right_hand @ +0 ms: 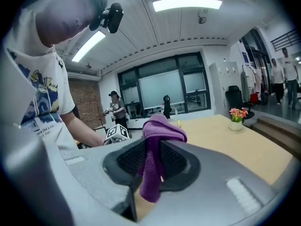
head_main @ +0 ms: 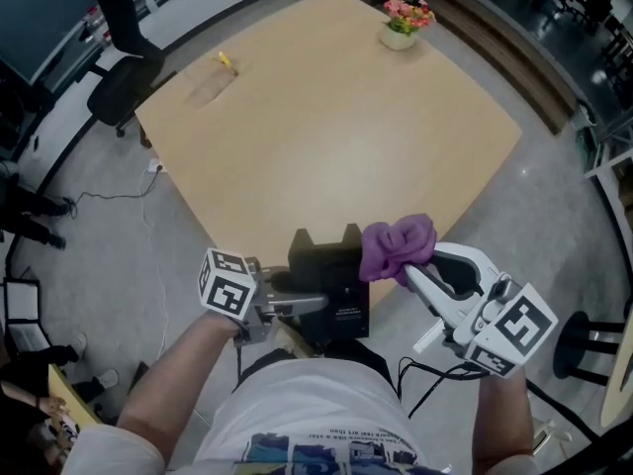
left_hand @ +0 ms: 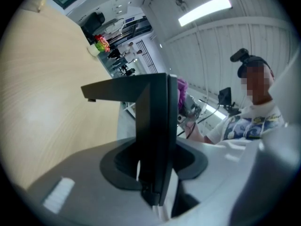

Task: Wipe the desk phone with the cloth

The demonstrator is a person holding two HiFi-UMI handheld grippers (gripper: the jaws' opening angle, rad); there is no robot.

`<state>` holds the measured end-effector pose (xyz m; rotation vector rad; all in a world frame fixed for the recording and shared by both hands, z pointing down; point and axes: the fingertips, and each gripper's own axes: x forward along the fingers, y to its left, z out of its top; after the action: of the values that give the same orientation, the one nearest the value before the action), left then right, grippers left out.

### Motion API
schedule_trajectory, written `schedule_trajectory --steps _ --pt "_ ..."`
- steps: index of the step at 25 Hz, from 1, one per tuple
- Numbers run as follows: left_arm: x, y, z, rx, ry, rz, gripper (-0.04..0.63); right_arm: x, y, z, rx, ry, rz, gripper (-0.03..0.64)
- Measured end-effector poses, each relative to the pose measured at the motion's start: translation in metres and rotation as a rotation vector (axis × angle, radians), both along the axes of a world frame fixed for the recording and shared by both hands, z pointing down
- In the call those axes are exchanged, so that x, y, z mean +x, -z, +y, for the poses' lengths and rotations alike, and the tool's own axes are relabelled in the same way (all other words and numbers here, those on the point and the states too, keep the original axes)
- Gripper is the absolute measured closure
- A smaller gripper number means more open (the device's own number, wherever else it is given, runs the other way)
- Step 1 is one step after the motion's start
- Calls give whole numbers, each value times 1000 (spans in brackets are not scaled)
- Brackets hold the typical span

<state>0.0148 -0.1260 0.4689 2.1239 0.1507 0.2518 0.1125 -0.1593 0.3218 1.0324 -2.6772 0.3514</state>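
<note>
Cloth (head_main: 398, 245) in right gripper (head_main: 408, 268) beside desk phone (head_main: 334, 287)

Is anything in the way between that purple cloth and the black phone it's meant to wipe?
Nothing visible. The cloth, pinched in the right gripper, sits just beside the phone in the head view, with no object between them. The left gripper holds the phone by the table's near corner.
</note>
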Motion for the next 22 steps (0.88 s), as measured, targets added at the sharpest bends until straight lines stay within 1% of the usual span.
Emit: schedule_trajectory --steps 2,4,8,13,17,20,22 --pt "3 0 7 7 -18 -2 416 -9 4 -9 14 36 -3 529" --pt "5 2 14 8 -33 2 416 -18 -3 -18 11 76 15 529" --pt "10 7 23 9 -49 11 416 -28 -32 -31 -44 140 58 529" --pt "10 13 26 16 -58 19 416 -17 -73 -58 -120 128 91 529" --pt "14 16 33 21 -66 28 416 -12 -98 -65 -164 130 110 529" --pt "16 15 37 21 -70 27 416 -7 -98 -70 -155 124 115 529" --pt "16 12 39 18 -70 23 416 -10 -81 -68 -124 139 92 529"
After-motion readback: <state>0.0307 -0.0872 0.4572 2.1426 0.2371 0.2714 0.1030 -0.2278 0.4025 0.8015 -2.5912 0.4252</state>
